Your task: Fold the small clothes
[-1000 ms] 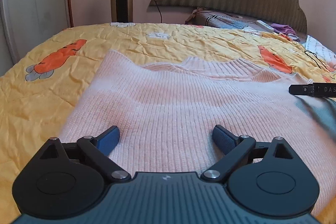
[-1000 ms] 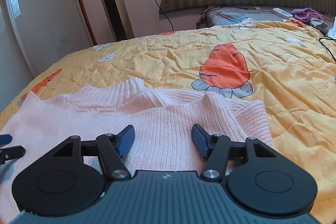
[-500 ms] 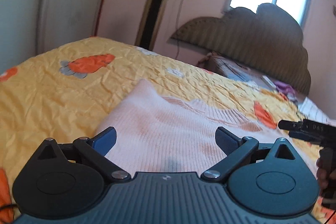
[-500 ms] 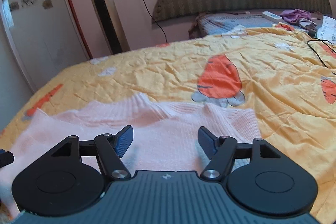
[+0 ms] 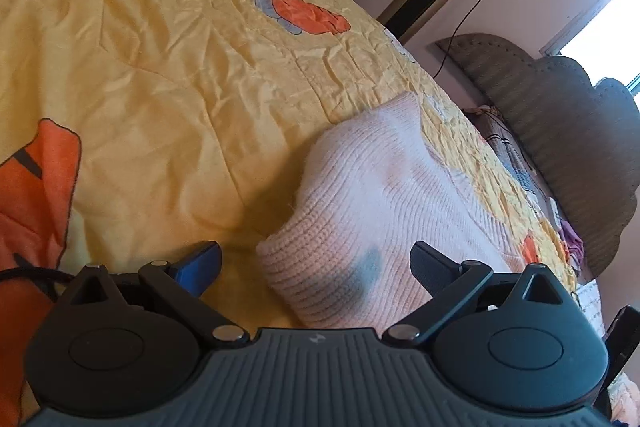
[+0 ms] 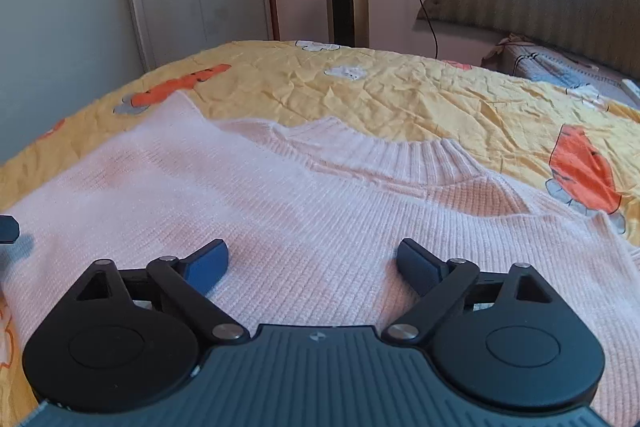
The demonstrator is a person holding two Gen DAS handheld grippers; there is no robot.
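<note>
Right wrist view: pink sweater lay flat on the yellow bedspread, collar away, ready for folding.
Both tools gaped wide and held nothing: the right gripper hovered over the sweater's body, while the left gripper straddled its ribbed corner, probably lining up a pinch there.

Hidden or cut off, as I see it:
- Pale pink ribbed knit sweater: hem hidden behind my right gripper's body at 6 o'clock; right sleeve cut by the frame at 3 o'clock.
- Black gripper finger: only its tip shows at 9 o'clock.
- Grey padded headboard: blurred, cut off at 3 o'clock.
</note>
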